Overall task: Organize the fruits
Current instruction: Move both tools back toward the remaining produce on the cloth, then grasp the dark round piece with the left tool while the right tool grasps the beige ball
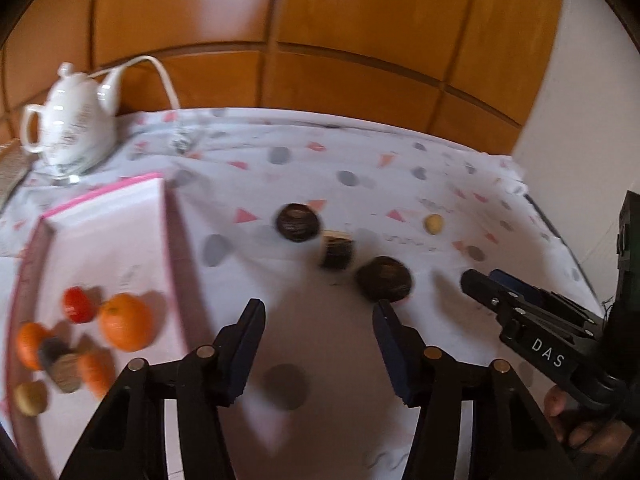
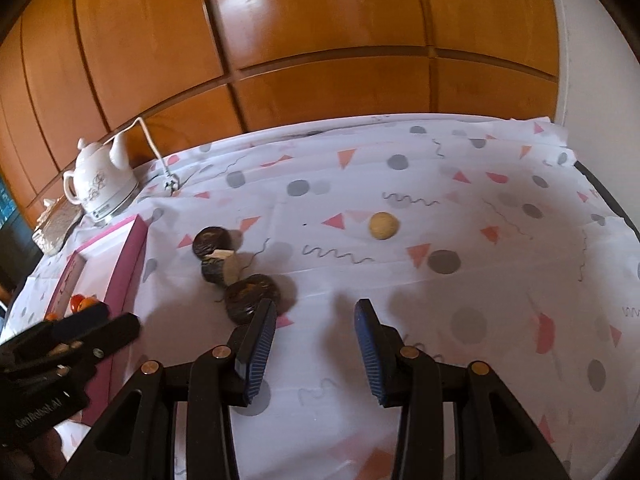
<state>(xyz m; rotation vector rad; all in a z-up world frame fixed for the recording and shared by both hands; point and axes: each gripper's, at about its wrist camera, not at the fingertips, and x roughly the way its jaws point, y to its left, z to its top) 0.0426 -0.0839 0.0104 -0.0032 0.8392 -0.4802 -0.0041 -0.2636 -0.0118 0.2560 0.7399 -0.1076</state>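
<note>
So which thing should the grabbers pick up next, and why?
Probably the right gripper should ease forward and left to the nearest dark round piece. Both grippers are open and empty, that piece lies just beyond its left finger, and the oranges already sit in the pink box.

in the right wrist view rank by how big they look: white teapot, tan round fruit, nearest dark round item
1. white teapot
2. nearest dark round item
3. tan round fruit

The teapot sits farthest yet looks largest; the dark item's nearness may exaggerate its lead.
</note>
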